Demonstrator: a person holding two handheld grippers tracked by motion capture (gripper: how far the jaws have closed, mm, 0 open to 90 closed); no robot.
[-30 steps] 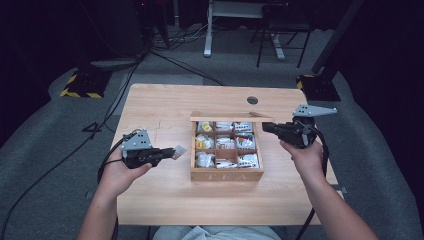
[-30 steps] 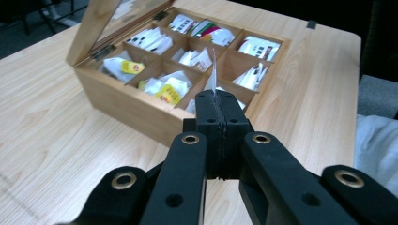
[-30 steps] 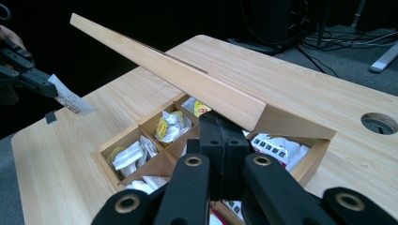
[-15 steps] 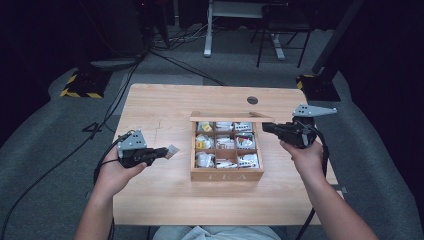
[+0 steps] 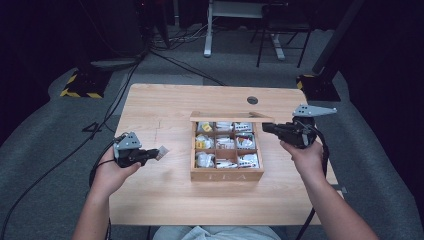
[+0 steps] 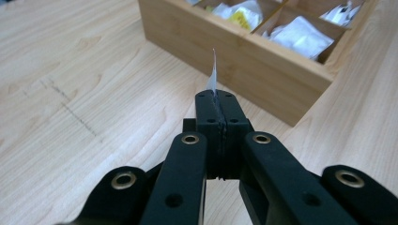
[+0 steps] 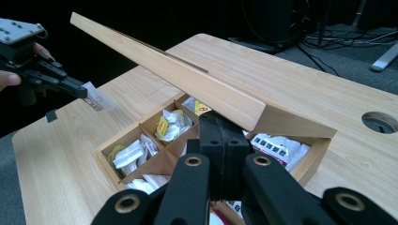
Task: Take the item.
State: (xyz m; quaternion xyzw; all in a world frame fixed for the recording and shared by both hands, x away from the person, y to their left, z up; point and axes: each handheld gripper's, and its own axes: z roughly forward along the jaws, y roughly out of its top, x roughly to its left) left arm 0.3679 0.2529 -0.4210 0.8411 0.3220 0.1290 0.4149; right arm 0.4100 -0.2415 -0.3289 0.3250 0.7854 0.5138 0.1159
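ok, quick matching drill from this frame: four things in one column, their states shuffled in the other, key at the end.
Things:
1. left gripper
2. right gripper
3. box lid
4. wooden box

States:
A. propped open at a tilt
B. shut on a tea bag, left of the box
C. standing open on the table, compartments full of tea bags
D. shut, at the lid's edge, apparently keeping it up

Pairs: 1-B, 2-D, 3-A, 4-C
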